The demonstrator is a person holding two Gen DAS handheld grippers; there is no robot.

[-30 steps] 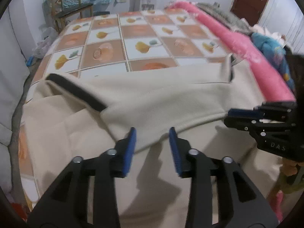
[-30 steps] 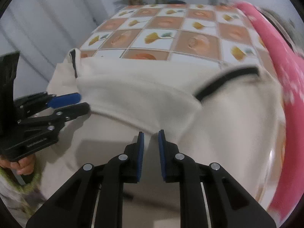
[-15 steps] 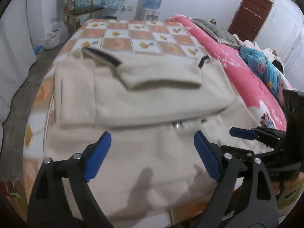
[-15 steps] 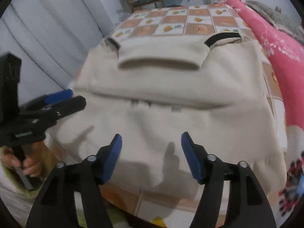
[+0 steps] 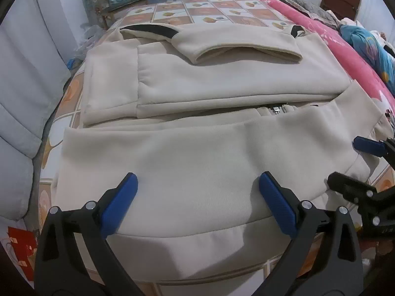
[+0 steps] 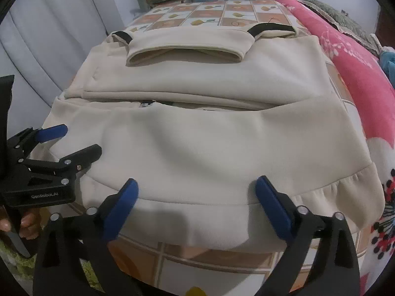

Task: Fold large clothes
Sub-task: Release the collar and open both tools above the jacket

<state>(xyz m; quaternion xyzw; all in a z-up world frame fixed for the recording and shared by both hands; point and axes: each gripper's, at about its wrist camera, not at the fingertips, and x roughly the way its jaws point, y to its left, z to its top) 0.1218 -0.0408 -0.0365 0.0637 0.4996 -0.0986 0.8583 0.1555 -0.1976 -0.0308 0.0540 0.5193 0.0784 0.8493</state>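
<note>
So the jacket (image 5: 197,162) is a cream fleece thing, soft and matte, thick enough that every fold makes a fat rounded edge. It's lying on the bed (image 5: 222,12), on a glossy sheet printed in orange and white squares with leaf shapes. The upper part is doubled down into a wide band, with a smaller folded flap on top that has black trim (image 5: 153,30) poking out at both ends. A bit of metal zipper (image 5: 276,110) peeks out in the seam between the folded band and the lower panel. The bottom hem is a ribbed strip that puckers a little at the right corner.

My left hand-held gripper (image 5: 197,202) is hanging over the near hem, black plastic arms with blue ridged pads (image 5: 118,207), jaws opening and now spread wide, nothing pinched. The right hand-held gripper (image 6: 195,202) is the same deal just beside it: over the hem, jaws opening, pads clear of the cloth. In the right view I can see the fingers (image 6: 27,224) of the hand wrapped round the left tool's handle.

Compared to a second ago: both sets of jaws were much narrower and right up against the fold in the middle of the jacket. Now they've backed off toward the near edge and the folded band just sits there on its own. Pink blanket (image 6: 358,74) runs along the right side.
</note>
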